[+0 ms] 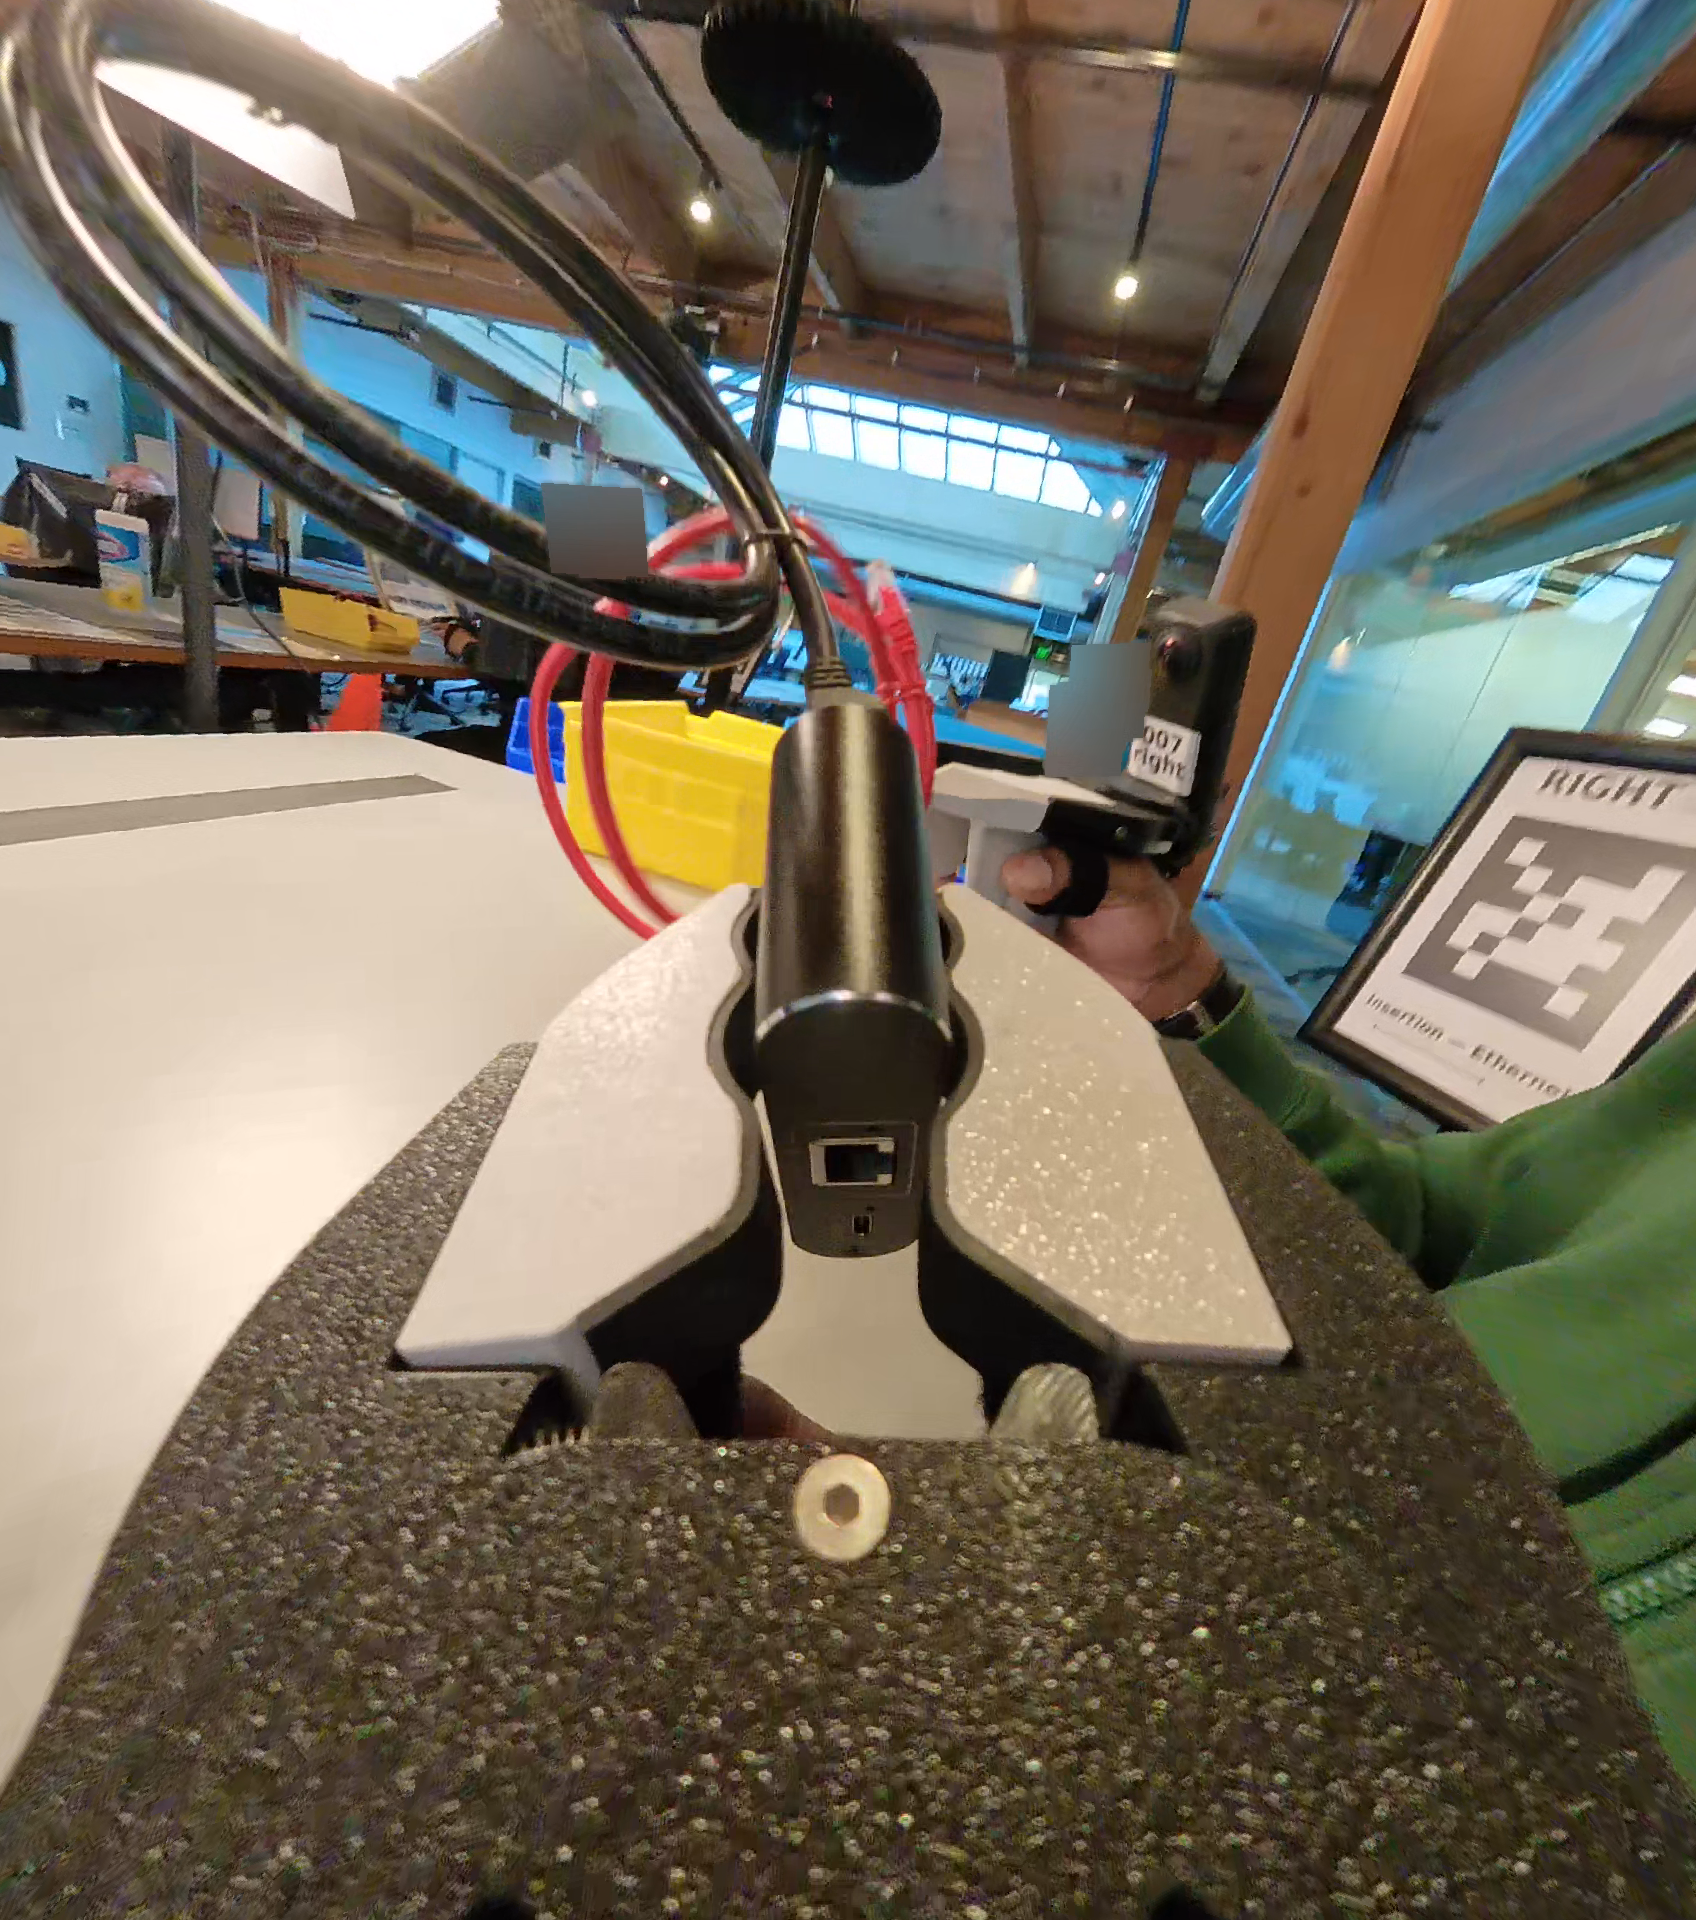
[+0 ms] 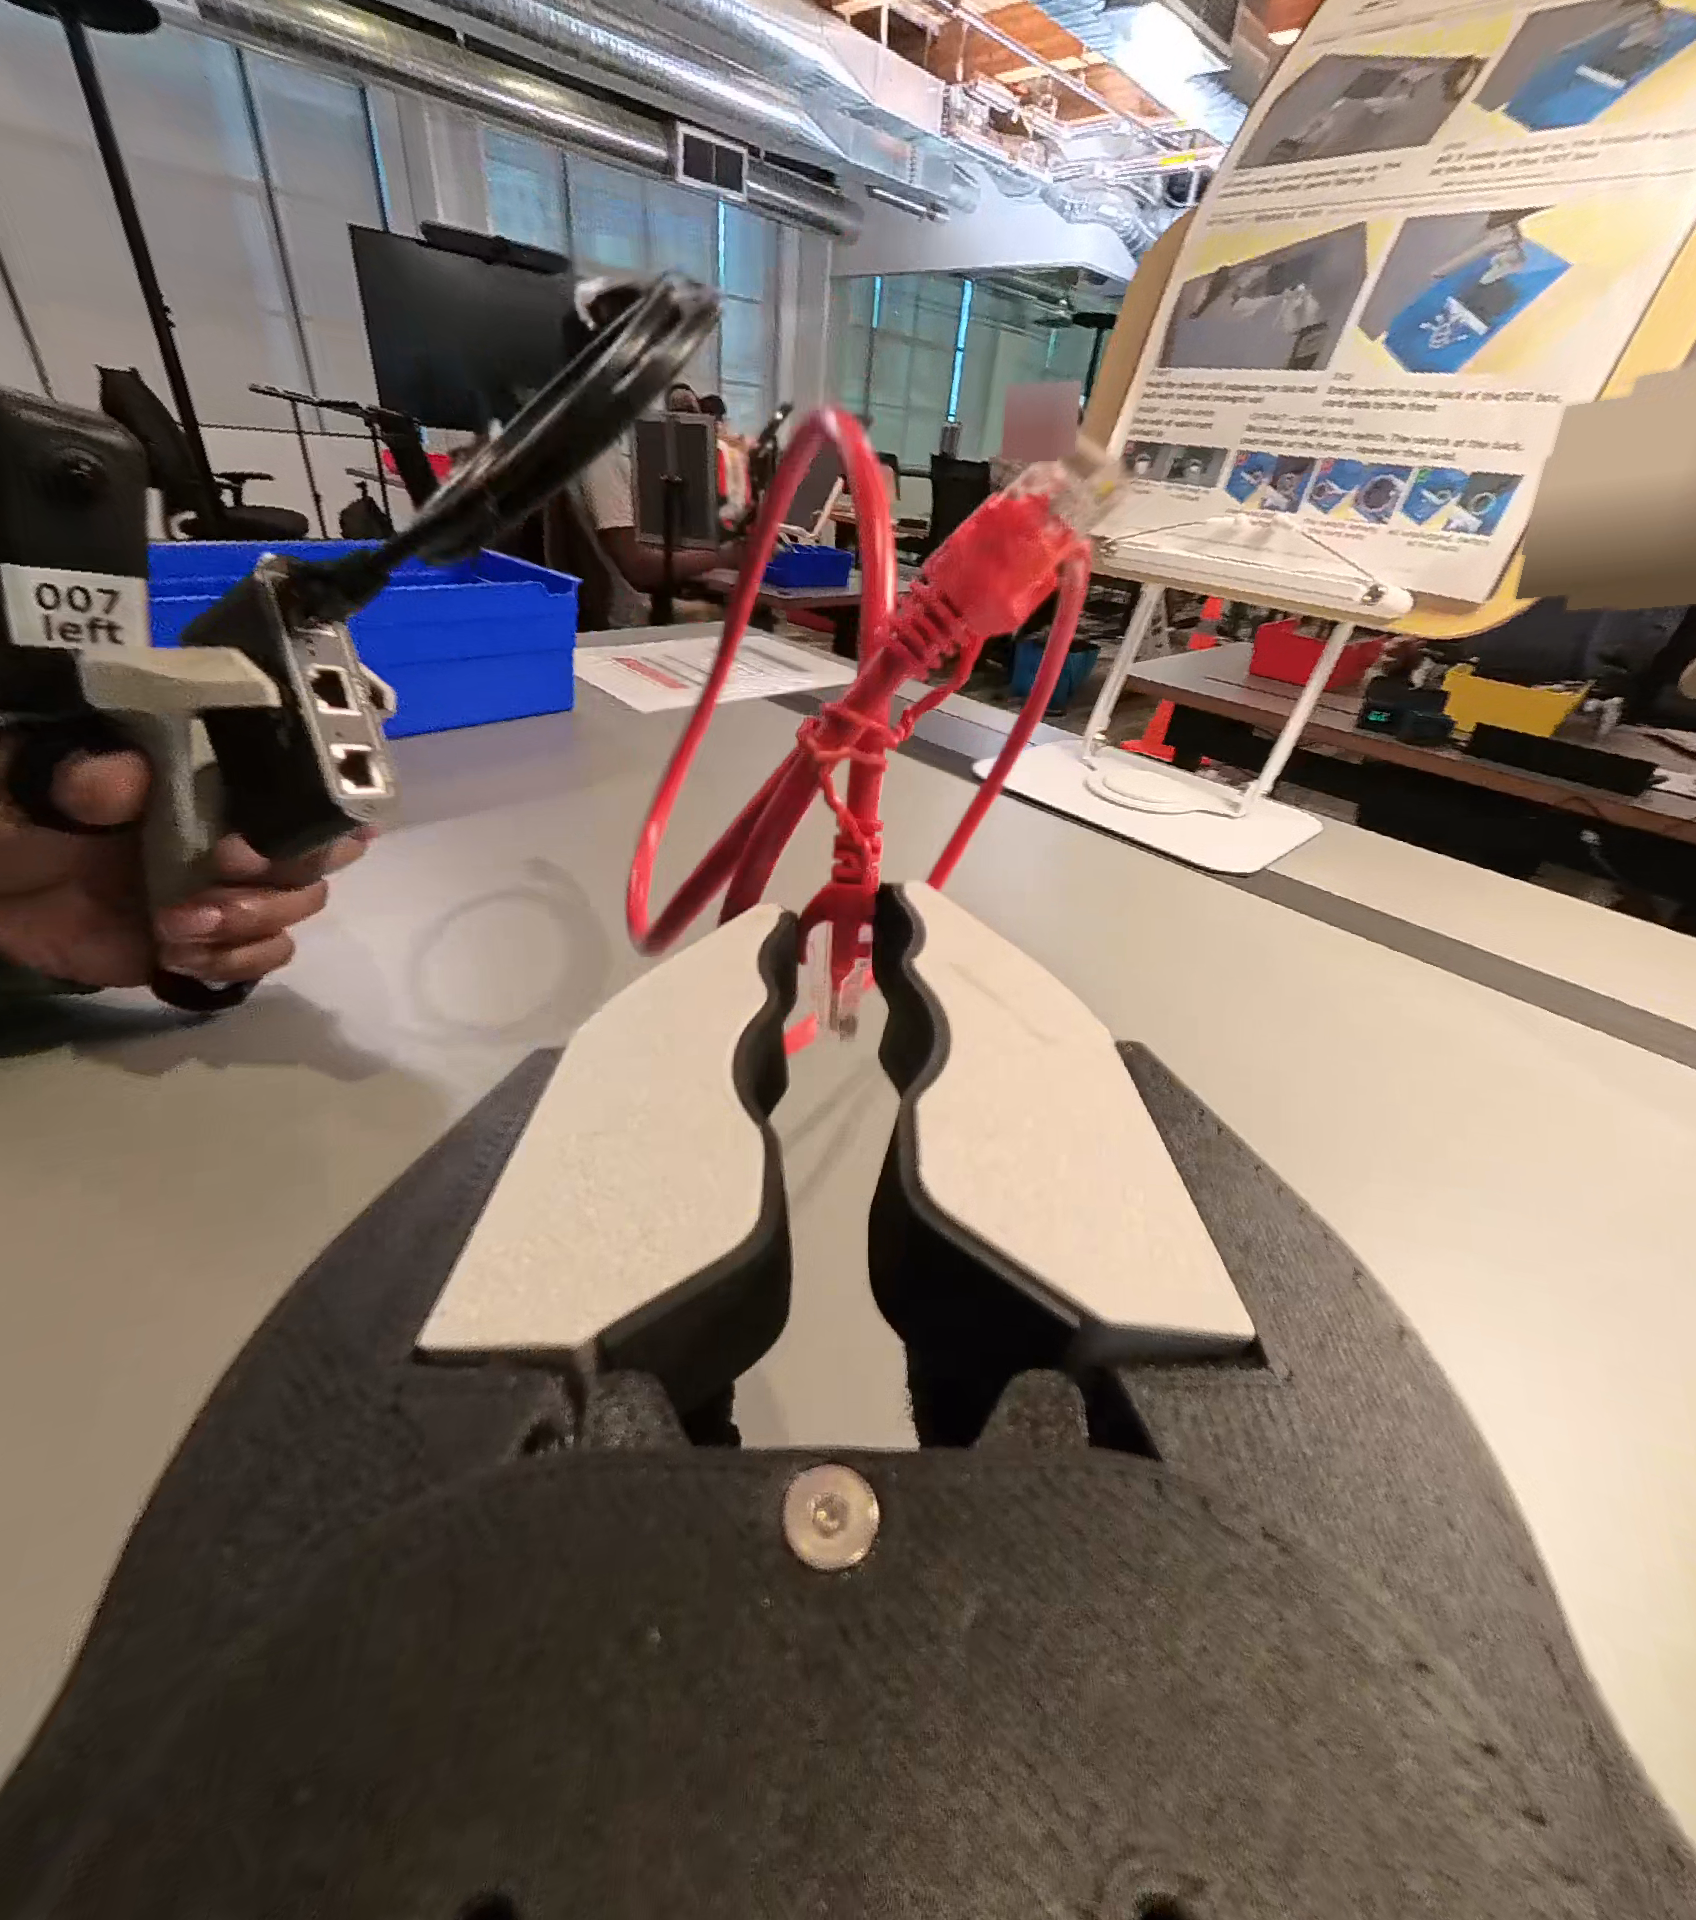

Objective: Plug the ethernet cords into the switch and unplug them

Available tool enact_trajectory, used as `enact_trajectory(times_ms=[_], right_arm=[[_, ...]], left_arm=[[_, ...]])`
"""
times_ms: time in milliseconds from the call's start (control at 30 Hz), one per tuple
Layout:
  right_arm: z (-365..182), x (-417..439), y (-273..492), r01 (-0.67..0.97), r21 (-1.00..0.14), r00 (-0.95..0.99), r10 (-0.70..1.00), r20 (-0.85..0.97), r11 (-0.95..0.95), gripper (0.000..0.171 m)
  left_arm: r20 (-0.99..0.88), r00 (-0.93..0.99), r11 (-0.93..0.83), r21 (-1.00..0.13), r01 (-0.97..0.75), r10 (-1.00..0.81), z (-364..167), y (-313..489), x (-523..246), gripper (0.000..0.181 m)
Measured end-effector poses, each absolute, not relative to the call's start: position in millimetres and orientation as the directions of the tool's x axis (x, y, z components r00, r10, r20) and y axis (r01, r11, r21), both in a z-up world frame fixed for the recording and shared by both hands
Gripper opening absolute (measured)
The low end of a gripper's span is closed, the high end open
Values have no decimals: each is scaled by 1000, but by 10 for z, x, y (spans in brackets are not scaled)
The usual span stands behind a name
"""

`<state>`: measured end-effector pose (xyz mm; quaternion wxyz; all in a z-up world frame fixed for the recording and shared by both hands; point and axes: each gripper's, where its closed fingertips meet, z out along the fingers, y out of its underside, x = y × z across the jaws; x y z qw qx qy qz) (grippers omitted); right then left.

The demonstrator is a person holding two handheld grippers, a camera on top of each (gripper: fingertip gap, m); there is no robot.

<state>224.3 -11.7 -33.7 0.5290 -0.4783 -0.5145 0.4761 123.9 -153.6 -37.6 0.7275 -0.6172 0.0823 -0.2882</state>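
My left gripper [image 1: 849, 906] is shut on the black switch [image 1: 854, 1049], held above the grey table [image 1: 200, 987]. One port on the switch faces the camera. Its coiled black cable [image 1: 324, 416] arcs up and to the left. My right gripper [image 2: 839, 920] is shut on one clear plug [image 2: 836, 977] of a tied red ethernet cord [image 2: 823, 665]. The cord's other plug [image 2: 1026, 540] hangs free above. In the right wrist view the left gripper [image 2: 231, 681] holds the switch [image 2: 345, 727] at the left, two ports showing, apart from the red cord. The right gripper [image 1: 989, 821] and red cord [image 1: 605, 790] show beyond the switch.
A yellow bin [image 1: 678, 790] and a blue bin [image 2: 449, 623] stand on the table's far side. A framed marker sign [image 1: 1571, 925] stands at the right. An instruction sheet on a white stand [image 2: 1395, 312], a paper [image 2: 709, 670] and a pale cable coil [image 2: 501, 945] are on the table. The left gripper's tips are roughly 20 cm from the right gripper's.
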Motion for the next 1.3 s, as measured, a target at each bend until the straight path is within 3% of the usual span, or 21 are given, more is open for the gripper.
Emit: enact_trajectory(times_ms=[333,767,900,1067,1167,1300], right_arm=[[-206,2495,282,96,-975,139,967,214,202,13],[1013,4195,1536,156,-955,620,729,292,251,14],[728,4167,1959,333,-924,664,650,370,186,14],[-331,3639,2338,579,-815,576,696,428,22,14],[-610,3341,2266,557,-830,553,744,376,5,15],[-519,3254,2222,444,-895,556,796,241,-40,17]], left_arm=[[243,813,87,-938,337,-530,-346,-1548,1229,28],[233,818,69,-947,314,-525,-385,-1527,1261,29],[229,824,66,-950,305,-518,-399,-1518,1262,28],[227,826,60,-952,299,-517,-414,-1517,1269,28],[229,822,57,-952,301,-521,-418,-1520,1276,28],[224,819,53,-954,295,-528,-425,-1524,1297,28]])
